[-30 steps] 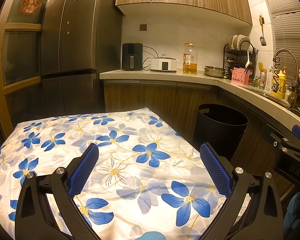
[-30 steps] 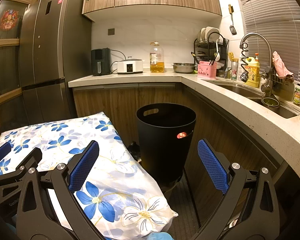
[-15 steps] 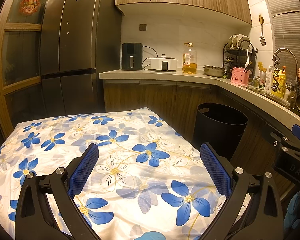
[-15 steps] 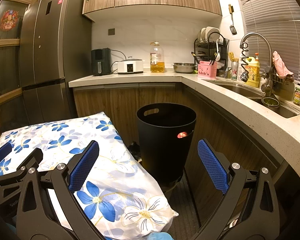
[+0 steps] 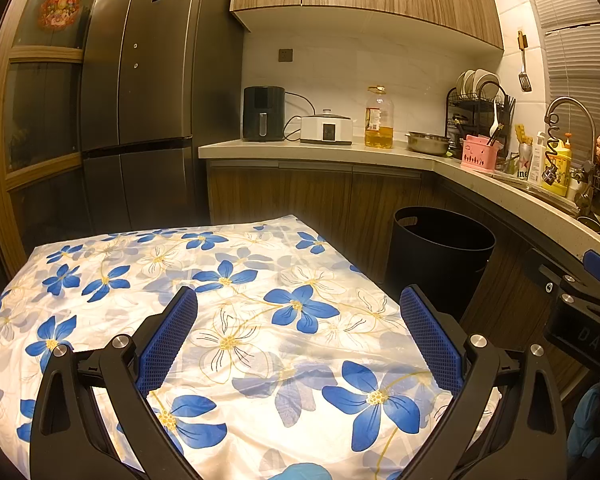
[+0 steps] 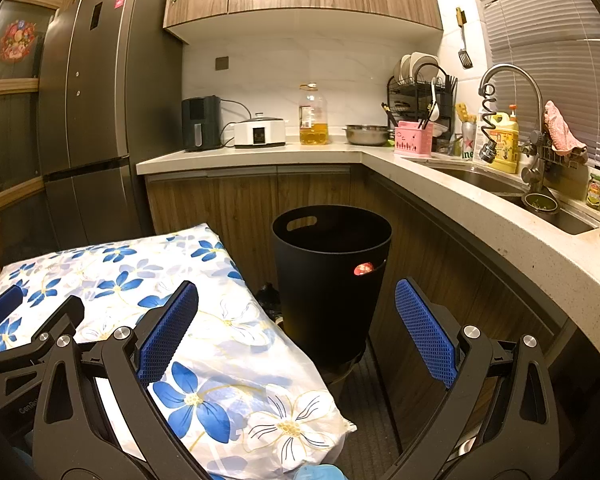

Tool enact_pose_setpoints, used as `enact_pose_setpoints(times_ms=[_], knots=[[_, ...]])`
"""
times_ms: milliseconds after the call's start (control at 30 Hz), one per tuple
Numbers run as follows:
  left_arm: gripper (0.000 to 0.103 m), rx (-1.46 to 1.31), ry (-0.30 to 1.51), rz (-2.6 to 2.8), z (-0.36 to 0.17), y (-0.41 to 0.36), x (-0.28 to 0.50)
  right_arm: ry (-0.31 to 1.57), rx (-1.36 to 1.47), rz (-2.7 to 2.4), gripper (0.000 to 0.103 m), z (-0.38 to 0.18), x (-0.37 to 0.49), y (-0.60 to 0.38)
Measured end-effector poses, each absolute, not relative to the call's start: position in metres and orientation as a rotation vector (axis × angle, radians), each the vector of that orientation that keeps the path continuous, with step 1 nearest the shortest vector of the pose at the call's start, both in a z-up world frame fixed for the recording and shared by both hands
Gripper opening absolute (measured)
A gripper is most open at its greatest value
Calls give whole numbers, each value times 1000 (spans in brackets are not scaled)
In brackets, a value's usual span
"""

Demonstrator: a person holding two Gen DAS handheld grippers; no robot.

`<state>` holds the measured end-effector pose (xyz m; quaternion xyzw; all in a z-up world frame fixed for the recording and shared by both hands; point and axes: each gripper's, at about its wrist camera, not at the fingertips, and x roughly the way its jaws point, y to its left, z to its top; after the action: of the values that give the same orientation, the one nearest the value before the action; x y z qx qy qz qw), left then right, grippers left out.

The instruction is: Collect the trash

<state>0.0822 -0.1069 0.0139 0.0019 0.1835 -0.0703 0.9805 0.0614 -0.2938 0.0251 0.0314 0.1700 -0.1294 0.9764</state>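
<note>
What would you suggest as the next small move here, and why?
Probably pause and look around for trash rather than reach. Both the left gripper and the right gripper are open and hold nothing, no trash shows on the floral cloth, and the black bin already has something red inside.

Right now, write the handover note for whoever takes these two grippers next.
Left gripper: open, empty, over the flowered cloth.
Right gripper: open, empty, facing the black bin on the floor by the cabinets.
Trash: something red and crumpled shows through the bin's handle hole. No loose trash is visible on the cloth.
Done: judging by this, likely all collected.
Left: check out-of-view spots for more.
</note>
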Motion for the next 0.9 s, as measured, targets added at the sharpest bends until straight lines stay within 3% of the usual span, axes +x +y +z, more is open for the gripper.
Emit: enact_pose_setpoints(times_ms=[767, 900], knots=[[97, 9, 368, -144, 14, -109, 81, 343, 65, -261, 98, 25, 61, -294], [86, 26, 371, -147, 15, -111, 79, 344, 67, -262, 98, 25, 61, -294]])
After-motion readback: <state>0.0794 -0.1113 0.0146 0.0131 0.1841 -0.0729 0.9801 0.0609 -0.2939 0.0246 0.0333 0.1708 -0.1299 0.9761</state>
